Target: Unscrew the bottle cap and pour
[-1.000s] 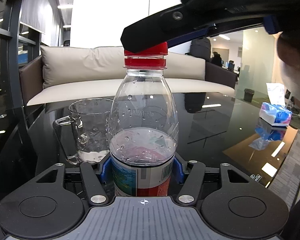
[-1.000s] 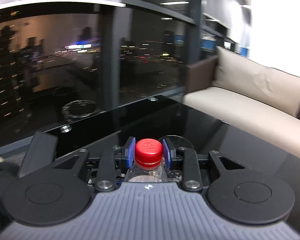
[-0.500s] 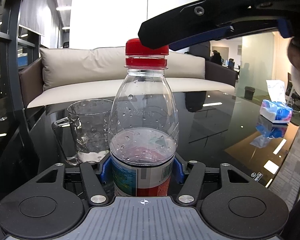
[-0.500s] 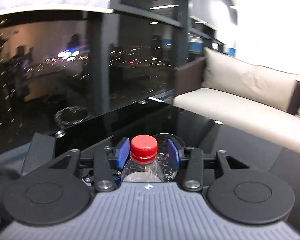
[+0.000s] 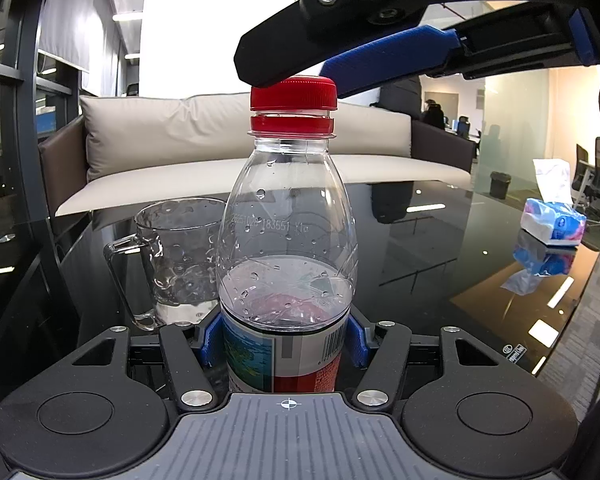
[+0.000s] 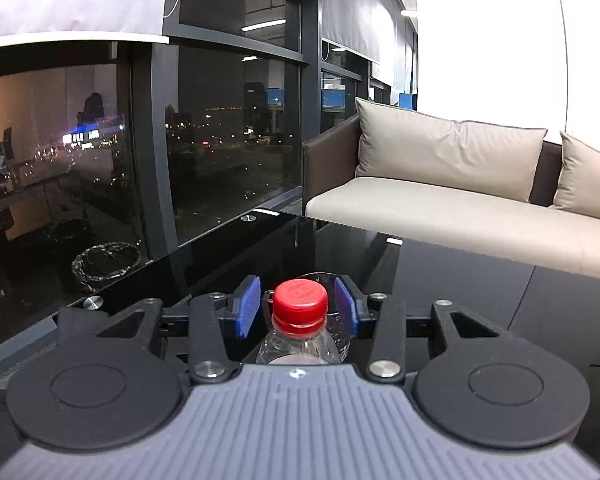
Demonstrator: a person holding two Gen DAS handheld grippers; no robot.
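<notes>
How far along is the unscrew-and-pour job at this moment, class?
Done: the left tool is shut on the water bottle, which stands upright on the black table. In hand: the right tool is open, its pads either side of the red cap, which sits raised above its ring. Left: lifting the cap off and pouring into the glass mug, which holds only a little water.

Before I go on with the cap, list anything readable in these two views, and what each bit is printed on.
"20251028 183551 X1a", first digits faint, embossed on the clear shoulder of the bottle.
Bottle label: a barcode and a colour picture, no legible words.
Red cap: raised marking on top, too blurred to read.
Tissue pack: printed pattern, too small to read.
Small round sticker on the glass table: unreadable.
</notes>
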